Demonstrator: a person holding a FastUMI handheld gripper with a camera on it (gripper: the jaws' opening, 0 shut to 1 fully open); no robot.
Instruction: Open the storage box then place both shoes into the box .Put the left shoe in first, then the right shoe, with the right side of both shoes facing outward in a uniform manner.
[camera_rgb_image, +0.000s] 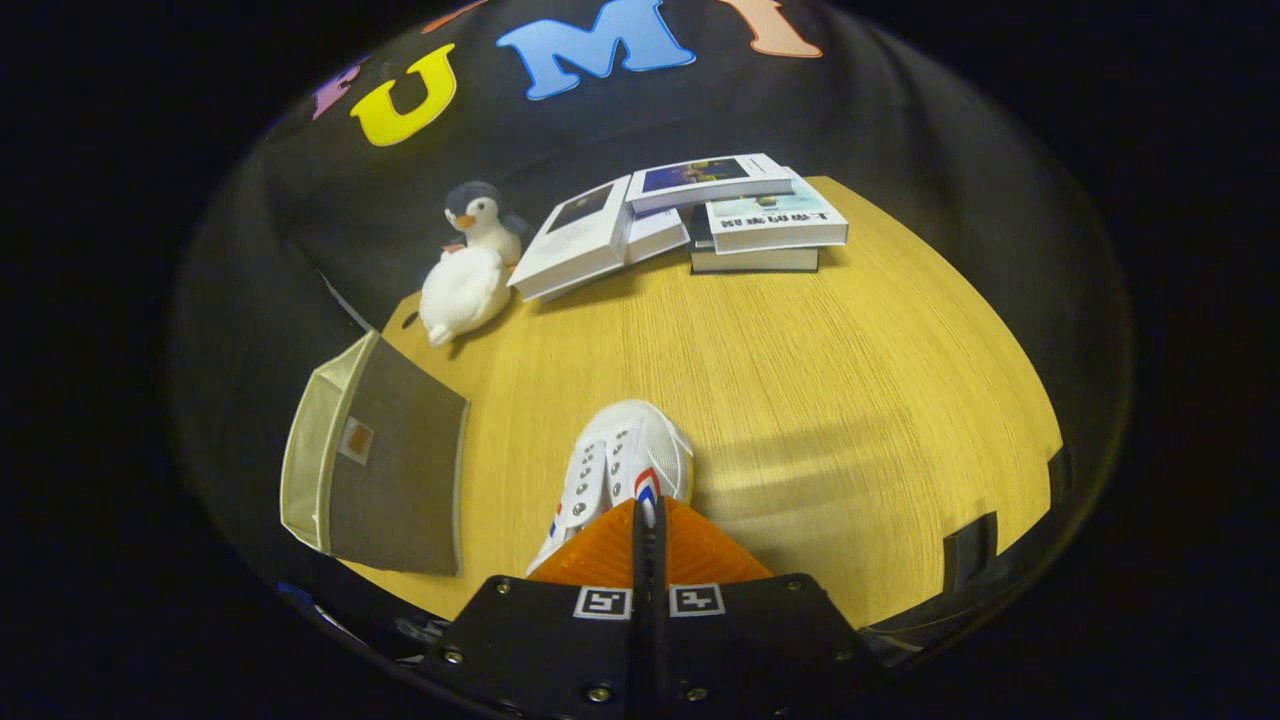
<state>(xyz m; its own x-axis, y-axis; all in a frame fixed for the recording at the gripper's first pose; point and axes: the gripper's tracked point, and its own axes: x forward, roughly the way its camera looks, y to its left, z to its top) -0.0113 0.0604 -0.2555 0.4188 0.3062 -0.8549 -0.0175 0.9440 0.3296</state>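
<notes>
The gripper (648, 515) had its fingers pressed together on the white shoe (622, 470); the box (385, 470) stood to the left on the table (850, 400).

The gripper (648, 520) had its fingers pressed nearly together on the white shoe (625, 465), just ahead over the wooden table (800, 400); the storage box (385, 470) sat alongside.

Black tongs (648, 520) body, screws, square markers
</notes>
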